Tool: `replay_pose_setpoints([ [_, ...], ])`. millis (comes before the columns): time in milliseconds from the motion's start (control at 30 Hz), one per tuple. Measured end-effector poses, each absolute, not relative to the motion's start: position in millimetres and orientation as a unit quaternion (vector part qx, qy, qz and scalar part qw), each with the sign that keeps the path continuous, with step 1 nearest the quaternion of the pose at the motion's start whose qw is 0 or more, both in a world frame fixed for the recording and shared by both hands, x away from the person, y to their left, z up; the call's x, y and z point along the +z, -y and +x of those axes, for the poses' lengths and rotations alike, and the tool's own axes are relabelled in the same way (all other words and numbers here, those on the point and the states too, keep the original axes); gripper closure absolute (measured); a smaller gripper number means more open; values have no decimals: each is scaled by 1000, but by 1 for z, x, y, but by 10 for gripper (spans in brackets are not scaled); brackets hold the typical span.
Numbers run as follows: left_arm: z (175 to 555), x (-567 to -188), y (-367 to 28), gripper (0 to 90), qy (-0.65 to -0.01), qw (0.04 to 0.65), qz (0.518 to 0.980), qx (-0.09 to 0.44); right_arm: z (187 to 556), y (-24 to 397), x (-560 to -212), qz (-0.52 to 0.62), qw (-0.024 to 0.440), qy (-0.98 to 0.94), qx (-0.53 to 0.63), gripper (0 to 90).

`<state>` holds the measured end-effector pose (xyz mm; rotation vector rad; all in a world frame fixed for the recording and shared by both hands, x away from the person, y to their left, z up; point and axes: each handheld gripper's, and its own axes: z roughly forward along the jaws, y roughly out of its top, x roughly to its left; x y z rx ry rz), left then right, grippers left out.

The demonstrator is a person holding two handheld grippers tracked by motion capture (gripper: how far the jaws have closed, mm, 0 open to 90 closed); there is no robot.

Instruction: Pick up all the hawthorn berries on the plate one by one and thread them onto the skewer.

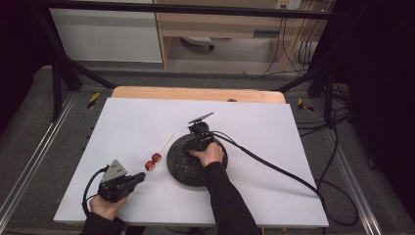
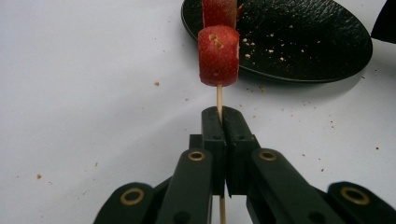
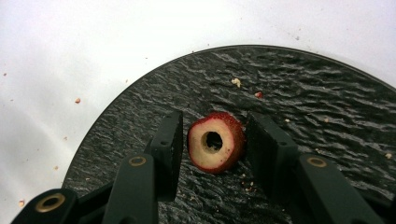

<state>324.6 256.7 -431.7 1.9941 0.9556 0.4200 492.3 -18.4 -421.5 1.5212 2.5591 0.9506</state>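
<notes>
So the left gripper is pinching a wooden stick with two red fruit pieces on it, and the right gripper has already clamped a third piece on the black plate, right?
Not quite: in the right gripper view the right gripper is open, its jaws either side of the cored fruit piece on the black plate, not clamped.

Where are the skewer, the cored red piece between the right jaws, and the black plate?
skewer point(image 2: 219, 98): left gripper view, bare stick above the shut jaws.
cored red piece point(image 3: 215, 142): right gripper view, its pale cut face.
black plate point(image 1: 178, 166): high view, bare left part.

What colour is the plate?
Black, with a rough slate-like texture; clearest in the right gripper view.
</notes>
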Motion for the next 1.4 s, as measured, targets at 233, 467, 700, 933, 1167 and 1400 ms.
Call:
replay_pose_setpoints([
  [233, 324, -432, -257, 881, -382, 431, 800, 170, 493, 18, -422, 491, 7, -818, 299, 606],
  [467, 324, -431, -257, 881, -382, 430, 800, 171, 490, 20, -416, 482, 11, -819, 310, 610],
  [700, 324, -431, -256, 881, -380, 430, 801, 173, 482, 24, -403, 471, 24, -821, 323, 611],
  [933, 323, -431, -254, 882, -378, 430, 801, 174, 473, 36, -390, 461, 24, -812, 356, 612],
  [1167, 321, -430, -250, 881, -372, 431, 803, 174, 460, 61, -384, 464, 16, -786, 409, 613],
  [1400, 319, -430, -246, 881, -366, 433, 806, 173, 443, 84, -390, 460, 3, -754, 469, 613],
])
